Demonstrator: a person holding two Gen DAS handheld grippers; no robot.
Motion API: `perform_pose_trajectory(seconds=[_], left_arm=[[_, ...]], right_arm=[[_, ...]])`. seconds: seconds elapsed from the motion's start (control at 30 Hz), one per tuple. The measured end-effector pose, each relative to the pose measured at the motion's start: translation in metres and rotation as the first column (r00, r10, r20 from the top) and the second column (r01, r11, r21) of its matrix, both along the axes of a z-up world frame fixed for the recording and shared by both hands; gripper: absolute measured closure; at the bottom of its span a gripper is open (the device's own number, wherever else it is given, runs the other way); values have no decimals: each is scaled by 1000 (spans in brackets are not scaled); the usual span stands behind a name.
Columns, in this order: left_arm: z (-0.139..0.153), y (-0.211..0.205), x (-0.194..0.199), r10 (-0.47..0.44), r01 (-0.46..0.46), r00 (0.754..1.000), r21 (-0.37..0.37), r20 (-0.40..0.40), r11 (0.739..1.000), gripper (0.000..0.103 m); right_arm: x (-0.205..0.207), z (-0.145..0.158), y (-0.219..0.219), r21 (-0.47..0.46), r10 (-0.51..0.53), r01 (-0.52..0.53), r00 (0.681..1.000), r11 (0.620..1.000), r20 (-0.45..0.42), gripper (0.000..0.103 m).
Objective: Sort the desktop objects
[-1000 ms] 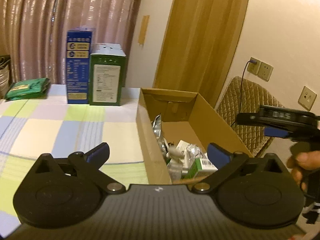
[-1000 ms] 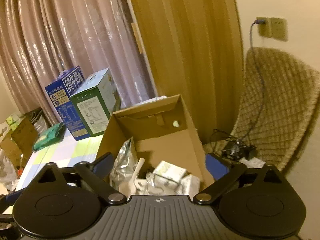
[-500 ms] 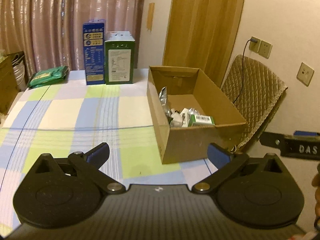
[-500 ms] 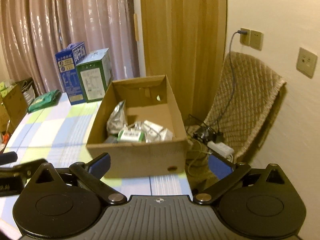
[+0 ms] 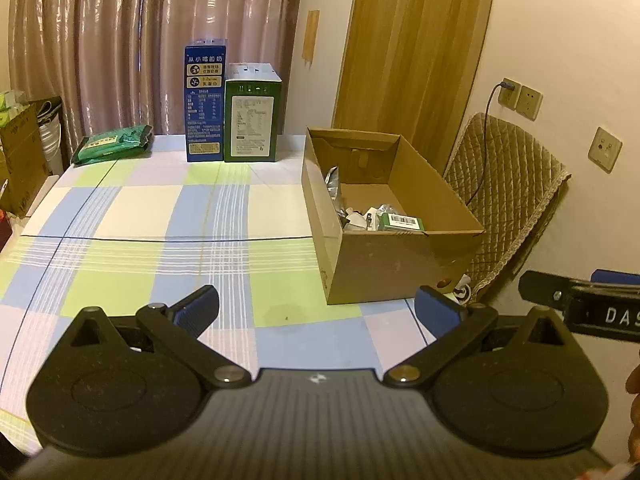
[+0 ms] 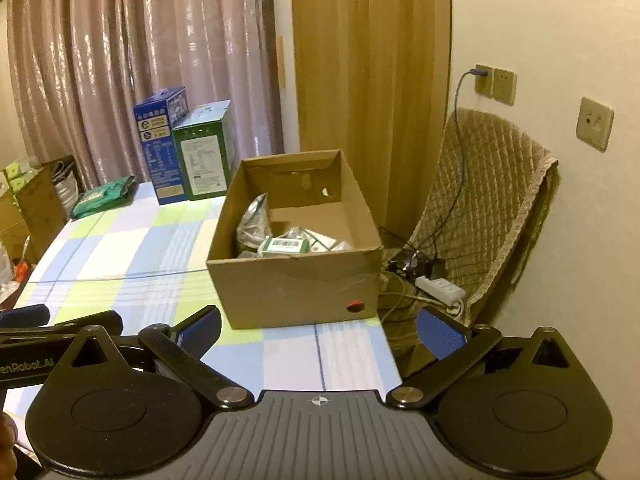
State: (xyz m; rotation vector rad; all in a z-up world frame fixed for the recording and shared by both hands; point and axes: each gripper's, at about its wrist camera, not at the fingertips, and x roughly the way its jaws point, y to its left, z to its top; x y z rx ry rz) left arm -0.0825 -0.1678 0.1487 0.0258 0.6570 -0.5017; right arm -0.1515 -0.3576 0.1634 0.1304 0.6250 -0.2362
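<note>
Both grippers, left gripper (image 5: 316,310) and right gripper (image 6: 318,330), hang empty with jaws spread, near the cardboard box (image 5: 384,264) holding the sorted items; remaining green packet (image 5: 112,144) lies far left of it, nearer the left.

Pink curtains (image 5: 120,40) hang behind the counter (image 5: 140,208) with its checked cloth. A quilted chair (image 6: 488,200) stands against the wall under sockets (image 6: 496,84), a white power strip (image 6: 440,290) on its seat among cables.
</note>
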Motion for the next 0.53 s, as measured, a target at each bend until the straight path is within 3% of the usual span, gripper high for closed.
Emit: perform_pose_trajectory(seconds=[0.53], left_arm=[[4, -3, -7, 2, -2, 998, 13, 60, 1000, 1]], right_arm=[[-8, -6, 3, -10, -3, 2, 1000, 1000, -6, 2]])
